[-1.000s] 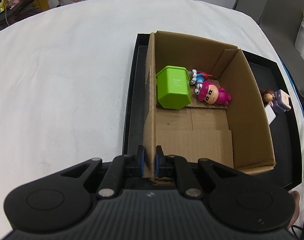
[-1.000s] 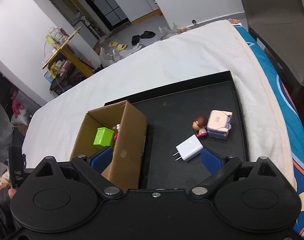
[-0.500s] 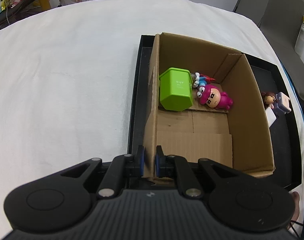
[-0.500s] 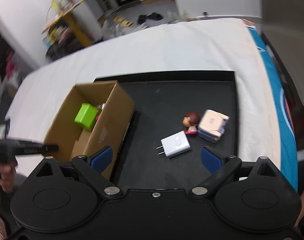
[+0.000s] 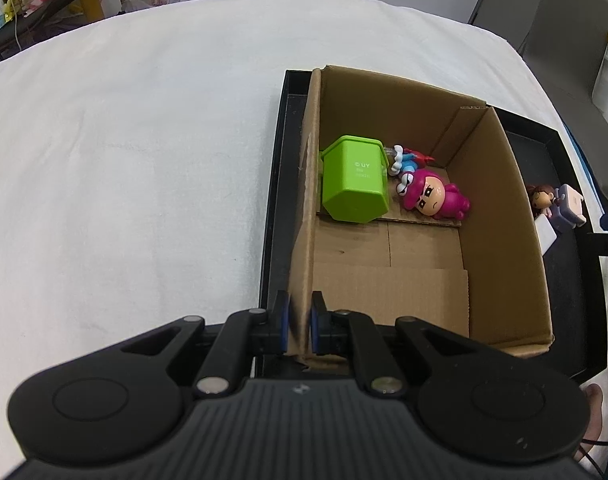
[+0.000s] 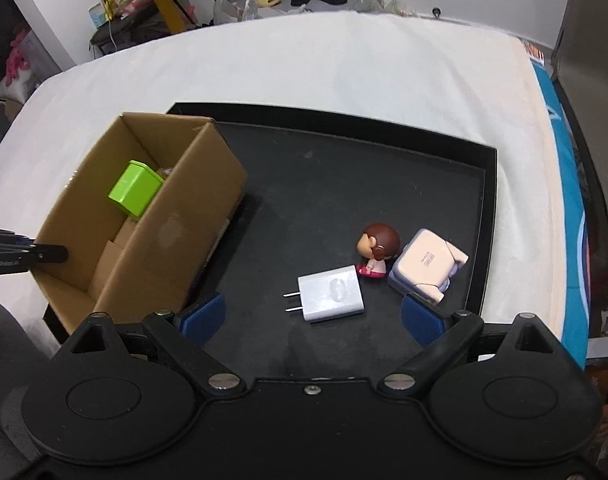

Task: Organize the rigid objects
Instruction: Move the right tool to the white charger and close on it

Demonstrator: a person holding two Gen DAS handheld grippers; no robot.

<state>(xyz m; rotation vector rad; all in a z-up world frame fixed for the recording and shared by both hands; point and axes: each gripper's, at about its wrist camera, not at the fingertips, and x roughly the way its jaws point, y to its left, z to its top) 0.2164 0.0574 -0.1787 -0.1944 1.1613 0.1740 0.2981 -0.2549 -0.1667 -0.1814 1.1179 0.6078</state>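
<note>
White charger [image 6: 331, 293] — between open right hand-held gripper [image 6: 312, 317] pads | untouched

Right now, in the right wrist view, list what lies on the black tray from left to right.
Brown cardboard box holding a lime green plastic bin → white wall charger plug → small brown-haired doll figure → pale pink boxy toy, all on the black tray.

Small blue-and-red toy [image 5: 407, 159] mostly hidden behind green bin [image 5: 353, 179]; white charger [image 5: 545, 232] cut by cardboard box [image 5: 499, 216] wall, 3 o'clock
</note>
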